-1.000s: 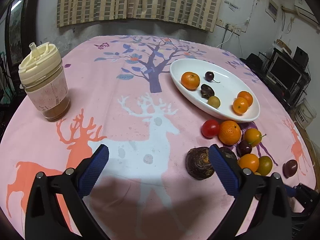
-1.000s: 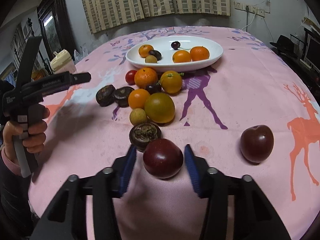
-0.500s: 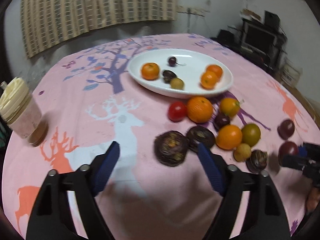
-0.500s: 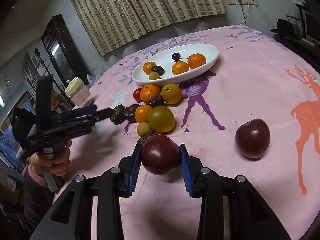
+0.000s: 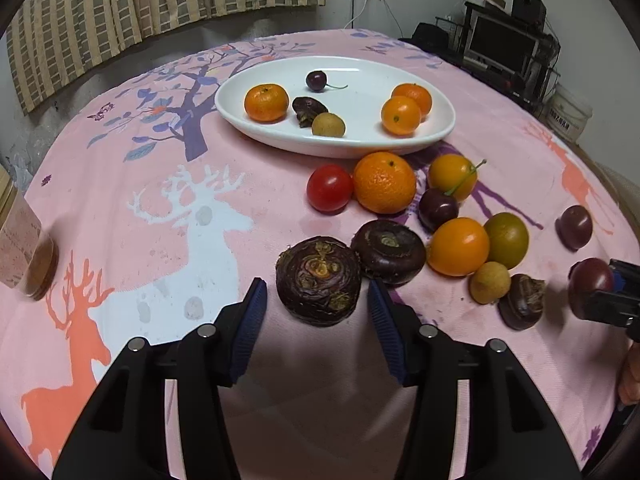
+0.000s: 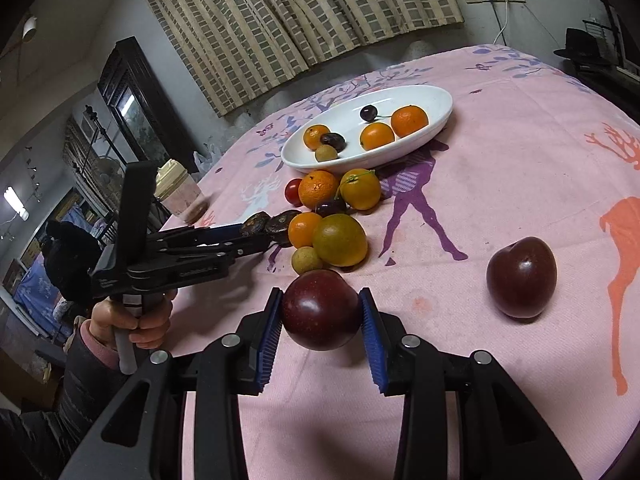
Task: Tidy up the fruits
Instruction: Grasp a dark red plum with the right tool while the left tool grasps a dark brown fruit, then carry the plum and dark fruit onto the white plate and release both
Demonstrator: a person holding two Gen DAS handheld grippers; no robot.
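Note:
A dark, rough water chestnut (image 5: 319,280) lies on the pink tablecloth between the blue pads of my left gripper (image 5: 318,304). Its jaws are closing, with a thin gap still showing on each side. My right gripper (image 6: 320,316) is shut on a dark red plum (image 6: 320,304), held just above the cloth. A second plum (image 6: 522,276) rests to its right. The white oval plate (image 5: 440,136) at the back holds three small oranges, a cherry, a longan and a dark chestnut. In the right wrist view the left gripper (image 6: 260,226) reaches into the fruit pile.
Loose fruit lies before the plate: a large orange (image 5: 384,182), a red tomato (image 5: 329,188), a green-orange citrus (image 5: 506,240), a longan (image 5: 490,282) and more chestnuts. A cup with a cream lid (image 6: 176,196) stands at the left. A screen and shelves (image 5: 500,44) stand beyond the table.
My left gripper has swung right and down onto the chestnut, and its jaws have narrowed. The right gripper has closed on the plum and raised it off the cloth.

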